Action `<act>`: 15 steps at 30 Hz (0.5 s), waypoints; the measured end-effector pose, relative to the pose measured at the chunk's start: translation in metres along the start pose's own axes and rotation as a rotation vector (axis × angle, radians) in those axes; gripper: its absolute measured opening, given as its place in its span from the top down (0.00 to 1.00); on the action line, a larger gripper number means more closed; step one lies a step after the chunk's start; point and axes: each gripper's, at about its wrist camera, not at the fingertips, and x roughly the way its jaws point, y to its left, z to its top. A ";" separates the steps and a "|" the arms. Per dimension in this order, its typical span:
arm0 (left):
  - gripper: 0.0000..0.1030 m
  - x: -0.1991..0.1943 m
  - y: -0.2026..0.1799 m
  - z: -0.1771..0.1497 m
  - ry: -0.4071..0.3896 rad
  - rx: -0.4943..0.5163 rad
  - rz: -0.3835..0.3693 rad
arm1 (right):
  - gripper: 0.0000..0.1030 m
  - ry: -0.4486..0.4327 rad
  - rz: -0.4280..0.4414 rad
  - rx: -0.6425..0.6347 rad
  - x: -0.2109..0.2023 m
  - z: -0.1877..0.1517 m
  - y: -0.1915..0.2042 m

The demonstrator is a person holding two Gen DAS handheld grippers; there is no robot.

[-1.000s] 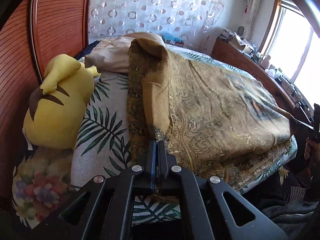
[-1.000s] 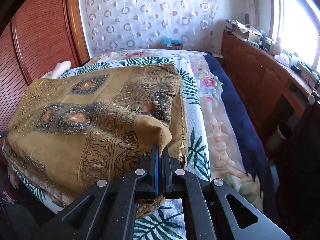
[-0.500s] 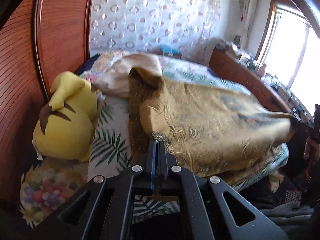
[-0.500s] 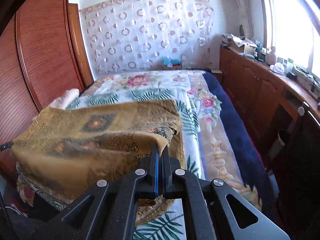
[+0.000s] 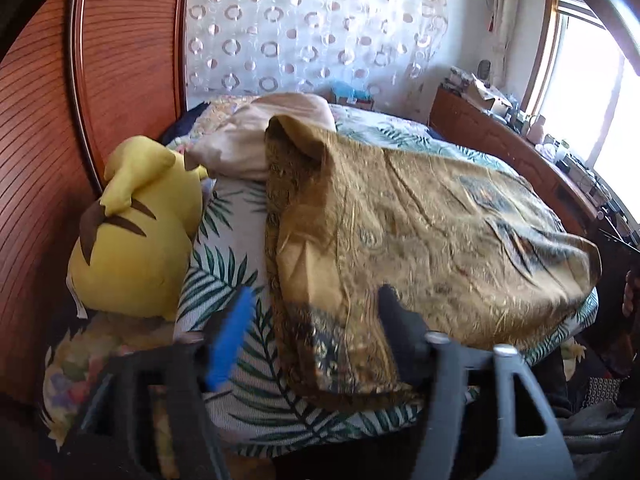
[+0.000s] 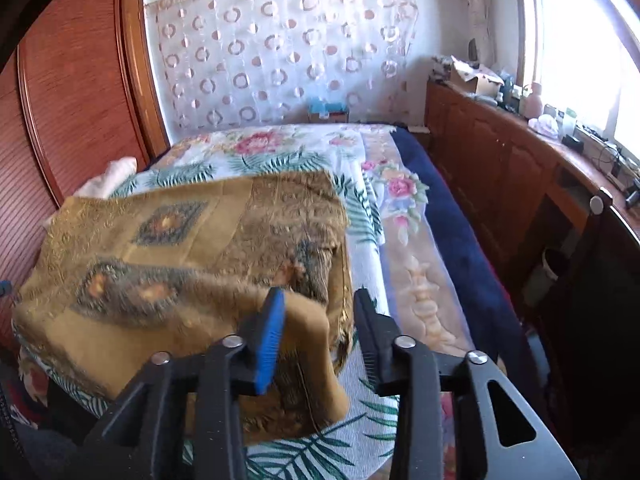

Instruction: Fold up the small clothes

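Note:
A golden-brown patterned cloth (image 5: 420, 232) lies folded over on the bed, with its near edge at the bed's front. My left gripper (image 5: 316, 304) is open, its jaws spread either side of the cloth's near left corner, holding nothing. In the right wrist view the same cloth (image 6: 168, 240) lies on the bed's left part. My right gripper (image 6: 320, 304) is open around the cloth's near right corner, which droops loose between the jaws.
A yellow plush toy (image 5: 136, 232) sits left of the cloth by the wooden headboard (image 5: 44, 128). A pale pillow (image 5: 256, 136) lies behind the cloth. The leaf-print bedspread (image 6: 360, 216) and a dark blue blanket (image 6: 452, 216) extend right. A wooden cabinet (image 6: 512, 176) lines the window side.
Both grippers were shut on the cloth's near corners and lifted it forward; now both are open and the cloth has dropped onto the bed.

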 end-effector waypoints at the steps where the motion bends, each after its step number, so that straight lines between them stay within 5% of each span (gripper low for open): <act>1: 0.29 0.001 -0.001 0.001 -0.005 0.003 0.003 | 0.58 -0.009 0.013 -0.004 0.000 0.001 0.003; 15: 0.29 0.025 -0.015 -0.001 0.030 0.018 0.027 | 0.52 0.031 0.123 -0.107 0.045 -0.026 0.049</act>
